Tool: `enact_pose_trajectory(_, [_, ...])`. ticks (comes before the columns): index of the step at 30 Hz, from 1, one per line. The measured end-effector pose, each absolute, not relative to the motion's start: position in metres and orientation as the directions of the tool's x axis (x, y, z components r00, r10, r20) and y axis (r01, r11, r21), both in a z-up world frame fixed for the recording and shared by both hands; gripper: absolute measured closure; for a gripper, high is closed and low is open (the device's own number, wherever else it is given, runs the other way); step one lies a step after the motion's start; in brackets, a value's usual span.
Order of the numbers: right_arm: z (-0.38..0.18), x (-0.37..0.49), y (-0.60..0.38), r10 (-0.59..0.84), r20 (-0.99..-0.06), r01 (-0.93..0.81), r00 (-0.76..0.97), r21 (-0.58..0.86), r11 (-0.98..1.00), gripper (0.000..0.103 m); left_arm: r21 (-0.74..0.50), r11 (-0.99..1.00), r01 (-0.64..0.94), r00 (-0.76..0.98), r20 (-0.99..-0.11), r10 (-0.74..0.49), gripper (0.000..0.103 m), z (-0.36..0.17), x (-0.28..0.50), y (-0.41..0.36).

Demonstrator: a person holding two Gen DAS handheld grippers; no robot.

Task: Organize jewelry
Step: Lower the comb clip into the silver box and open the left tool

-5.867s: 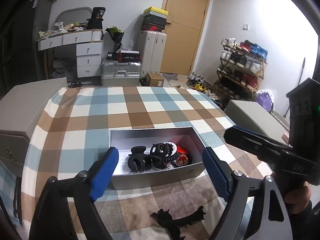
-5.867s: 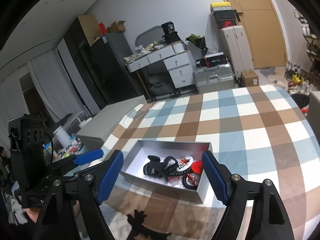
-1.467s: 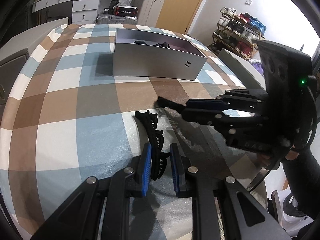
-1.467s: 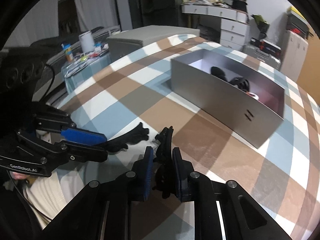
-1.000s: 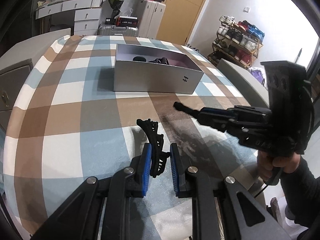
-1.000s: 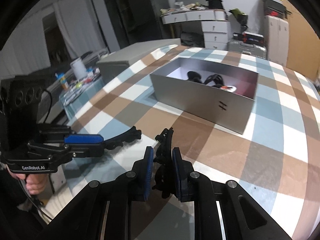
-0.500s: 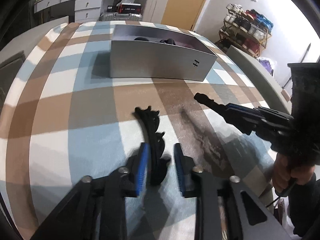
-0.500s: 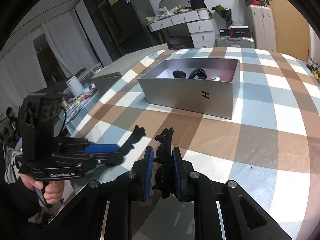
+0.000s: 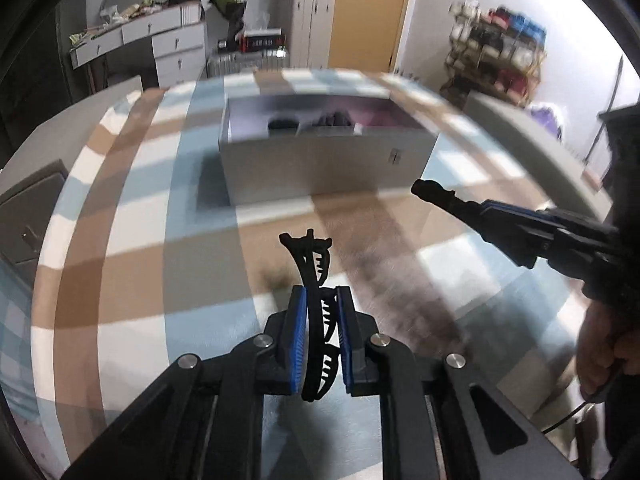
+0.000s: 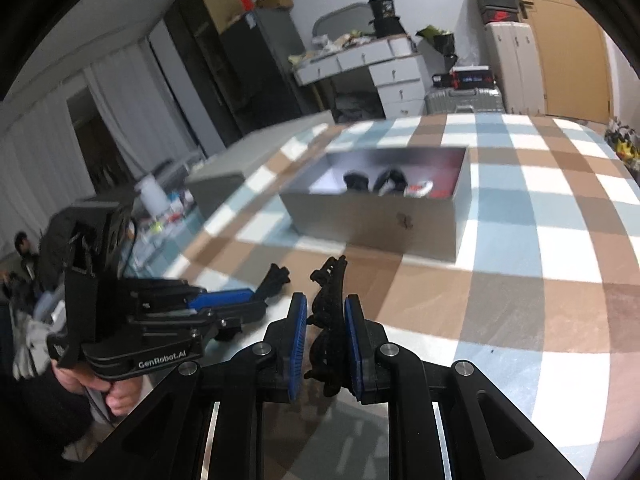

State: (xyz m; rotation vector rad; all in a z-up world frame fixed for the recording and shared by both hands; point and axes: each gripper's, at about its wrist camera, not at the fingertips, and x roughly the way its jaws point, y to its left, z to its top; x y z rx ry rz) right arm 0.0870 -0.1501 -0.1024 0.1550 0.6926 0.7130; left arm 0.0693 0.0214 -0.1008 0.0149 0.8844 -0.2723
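While the left claw (image 9: 322,328) has just been closing on one black toothed hair clip piece (image 9: 314,276), the right claw (image 10: 325,342) pinches another piece (image 10: 329,304), both lifted, likely to go into the grey box (image 9: 320,168) ahead on the checked worktop (image 9: 132,248); drawers (image 10: 384,68) and suitcases (image 10: 516,64) stand behind.

room's pretty cluttered: white drawer desk (image 10: 372,68) piled with stuff, silver suitcase (image 10: 464,100), shoe rack (image 9: 496,52) by the wall, wooden door (image 9: 368,12), and a checked cloth (image 10: 552,240) on the table.
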Motion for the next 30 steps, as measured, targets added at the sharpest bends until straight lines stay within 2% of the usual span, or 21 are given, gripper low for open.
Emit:
enact_pose_trajectory(6, [-0.071, 0.099, -0.156, 0.666, -0.467, -0.557, 0.582, 0.368, 0.744, 0.085, -0.153, 0.956, 0.249, 0.645, -0.71, -0.282, 0.093, -0.069, 0.083, 0.027])
enact_pose_trajectory(12, [-0.048, 0.123, -0.149, 0.669, -0.445, -0.579, 0.596, 0.339, 0.741, 0.085, -0.163, 0.95, 0.267, 0.681, -0.665, -0.306, 0.093, -0.045, 0.116, 0.024])
enact_pose_trajectory(17, [-0.042, 0.148, -0.139, 0.666, -0.446, -0.59, 0.597, 0.317, 0.742, 0.085, -0.148, 0.949, 0.279, 0.687, -0.66, -0.305, 0.093, -0.043, 0.144, 0.019])
enact_pose_trajectory(30, [-0.061, 0.208, -0.134, 0.651, -0.484, -0.535, 0.584, 0.374, 0.758, 0.085, -0.2, 0.938, 0.283, 0.647, -0.682, -0.341, 0.093, -0.055, 0.185, 0.013])
